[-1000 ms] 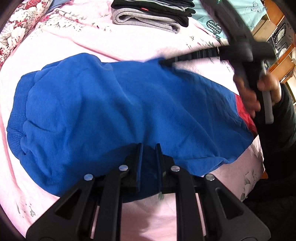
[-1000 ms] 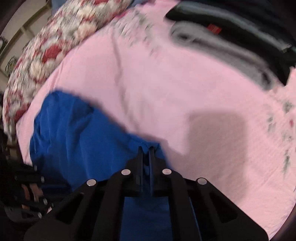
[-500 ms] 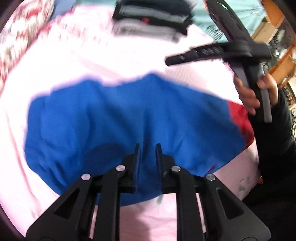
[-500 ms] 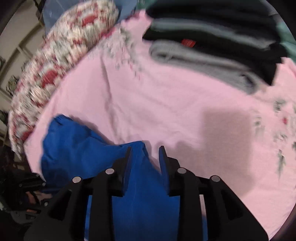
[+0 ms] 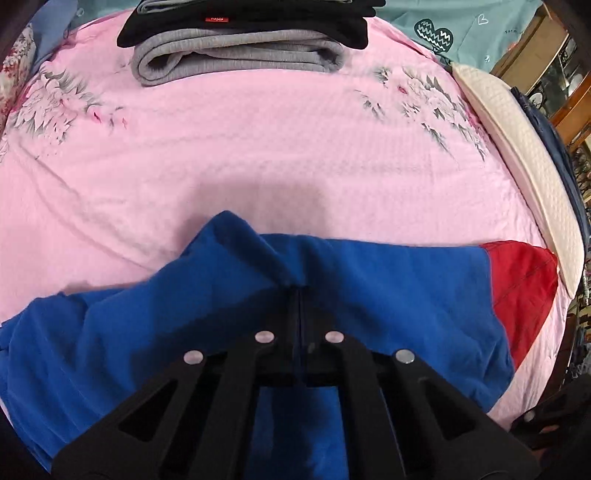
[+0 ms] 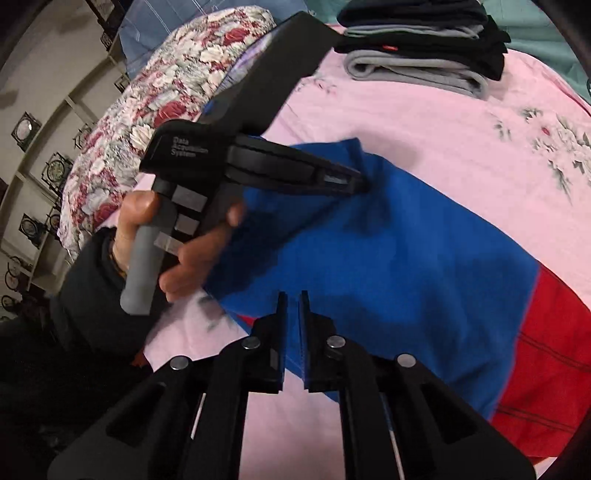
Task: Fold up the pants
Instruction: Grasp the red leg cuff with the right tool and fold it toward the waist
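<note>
White lettering on the black body of the left gripper (image 6: 364,182) reads "Data Acquisition System" — three stacked lines. A small red tag (image 5: 216,19) on the folded black garment (image 5: 258,26) carries white marks — too small to read.

The pants (image 5: 388,295) are soft cloth, blue with a red part, matt and a bit fuzzy. The bed sheet (image 5: 258,147) is thin pink cloth with printed flowers. The left gripper (image 5: 298,291) and the right gripper (image 6: 292,299) look like matt black plastic with shiny little metal bolts. The folded clothes (image 5: 240,55) look thick and soft.
</note>
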{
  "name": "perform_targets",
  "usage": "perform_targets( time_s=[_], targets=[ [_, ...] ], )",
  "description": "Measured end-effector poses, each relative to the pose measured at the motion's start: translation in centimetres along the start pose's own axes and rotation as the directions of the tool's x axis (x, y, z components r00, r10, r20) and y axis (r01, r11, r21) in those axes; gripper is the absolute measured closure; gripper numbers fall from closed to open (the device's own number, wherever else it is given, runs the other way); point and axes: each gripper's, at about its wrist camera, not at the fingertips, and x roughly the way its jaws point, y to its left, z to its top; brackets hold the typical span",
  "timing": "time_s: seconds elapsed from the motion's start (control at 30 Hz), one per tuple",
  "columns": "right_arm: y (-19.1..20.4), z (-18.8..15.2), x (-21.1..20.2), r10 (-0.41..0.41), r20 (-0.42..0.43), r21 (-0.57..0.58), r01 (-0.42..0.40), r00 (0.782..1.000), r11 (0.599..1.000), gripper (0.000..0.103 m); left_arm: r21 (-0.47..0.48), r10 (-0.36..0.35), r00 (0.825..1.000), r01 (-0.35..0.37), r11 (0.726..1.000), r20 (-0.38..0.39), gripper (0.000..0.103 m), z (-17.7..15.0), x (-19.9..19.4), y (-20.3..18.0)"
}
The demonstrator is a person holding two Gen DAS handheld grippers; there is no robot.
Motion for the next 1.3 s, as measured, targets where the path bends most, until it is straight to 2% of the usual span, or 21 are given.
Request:
perform_targets(
  time_s=[0.13,0.2,0.27,0.3,0.33,0.37,0.43,0.5,0.53,0.6,0.63,0.7,0.73,0.77,0.8,0.87,0.93,0.97,1.07,1.17,1.3],
  targets=[
    [0.7,-0.6,3.8,-0.01,-0.151,0.023,0.013,0.988,1.0,0.096,-0.014,-0.038,0.999,0.038,0.999,0.013,0.101,-0.4,0.0,0.9],
    [1.0,-0.8,3.9,-0.027,-0.129,0.026,0.031,0.991,0.999,0.096,-0.005,-0.04,0.999,0.04,0.999,0.017,0.101,-0.6,0.0,1.1],
    [0.8,-0.7,3.9,-0.011,-0.119,0.067,0.019,0.993,0.998,0.094,0.009,-0.033,0.999,0.033,0.999,0.023,0.101,-0.7,0.1,0.9],
    [0.6,-0.7,3.8,0.016,-0.114,0.093,-0.006,0.993,0.996,0.085,0.018,-0.025,0.999,0.024,1.0,0.03,0.101,-0.6,0.1,0.4],
    [0.3,-0.7,3.6,0.055,-0.107,0.128,-0.041,0.993,0.991,0.071,0.023,-0.018,0.999,0.017,1.0,0.037,0.101,-0.6,0.3,0.2],
    [-0.1,-0.8,2.7,0.076,-0.087,0.163,-0.061,0.993,0.985,0.066,0.034,-0.006,0.999,0.004,0.999,0.05,0.101,-0.7,0.2,-0.1],
    [-1.1,-1.2,-0.2,0.053,-0.015,0.193,-0.05,0.998,0.98,0.064,0.054,0.014,0.998,-0.018,0.998,0.064,0.101,-1.0,0.2,-0.5],
    [-3.2,-2.4,-5.0,-0.033,0.09,0.26,0.009,0.995,0.966,0.058,0.073,0.032,0.997,-0.038,0.997,0.076,0.101,-1.3,0.1,-0.8],
    [-4.1,-3.0,-6.8,-0.068,0.121,0.295,0.03,0.99,0.955,0.049,0.077,0.034,0.996,-0.04,0.996,0.078,0.101,-1.4,-0.1,-0.8],
    [-7.3,-5.6,-12.0,-0.191,0.205,0.42,0.09,0.96,0.903,0.028,0.077,0.014,0.997,-0.019,0.997,0.073,0.098,-1.5,-0.4,-0.7],
    [-8.9,-6.9,-14.3,-0.252,0.236,0.483,0.112,0.939,0.868,0.022,0.068,-0.011,0.997,0.006,0.998,0.071,0.091,-1.7,-0.7,-0.5],
    [-12.7,-11.5,-18.8,-0.366,0.265,0.635,0.123,0.892,0.762,0.019,0.036,-0.039,0.994,0.035,0.999,0.098,0.078,-2.5,-2.4,0.3],
    [-14.7,-13.9,-20.4,-0.393,0.275,0.708,0.092,0.877,0.7,0.019,0.028,-0.045,0.992,0.042,0.999,0.117,0.067,-2.9,-3.2,0.5],
    [-16.3,-15.7,-21.5,-0.399,0.287,0.753,0.052,0.871,0.656,0.019,0.015,-0.047,0.989,0.045,0.999,0.139,0.059,-3.6,-4.3,0.9],
    [-17.8,-17.9,-22.2,-0.39,0.31,0.795,-0.011,0.867,0.607,0.019,0.002,-0.031,0.987,0.031,1.0,0.155,0.058,-4.4,-5.1,1.4],
    [-19.9,-20.2,-22.6,-0.356,0.35,0.818,-0.098,0.866,0.567,0.019,-0.032,0.035,0.988,-0.031,0.999,0.149,0.059,-5.8,-5.8,2.5],
    [-21.1,-21.3,-22.6,-0.337,0.37,0.818,-0.131,0.866,0.56,0.019,-0.083,0.109,0.987,-0.099,0.992,0.12,0.062,-7.1,-6.0,4.3],
    [-21.7,-21.0,-22.0,-0.316,0.377,0.81,-0.145,0.871,0.567,0.019,-0.115,0.136,0.985,-0.124,0.986,0.104,0.069,-7.8,-6.1,5.7],
    [-23.4,-19.3,-20.6,-0.245,0.381,0.794,-0.18,0.891,0.581,0.019,-0.184,0.116,0.988,-0.096,0.978,0.102,0.078,-9.2,-6.6,8.5],
    [-25.0,-17.3,-18.6,-0.201,0.345,0.787,-0.167,0.917,0.594,0.019,-0.238,0.056,0.99,-0.023,0.971,0.131,0.078,-9.9,-7.4,10.1],
    [-27.1,-16.3,-16.6,-0.172,0.31,0.8,-0.159,0.935,0.579,0.019,-0.218,0.085,0.988,-0.054,0.974,0.132,0.078,-9.7,-7.2,9.2]
  ],
)
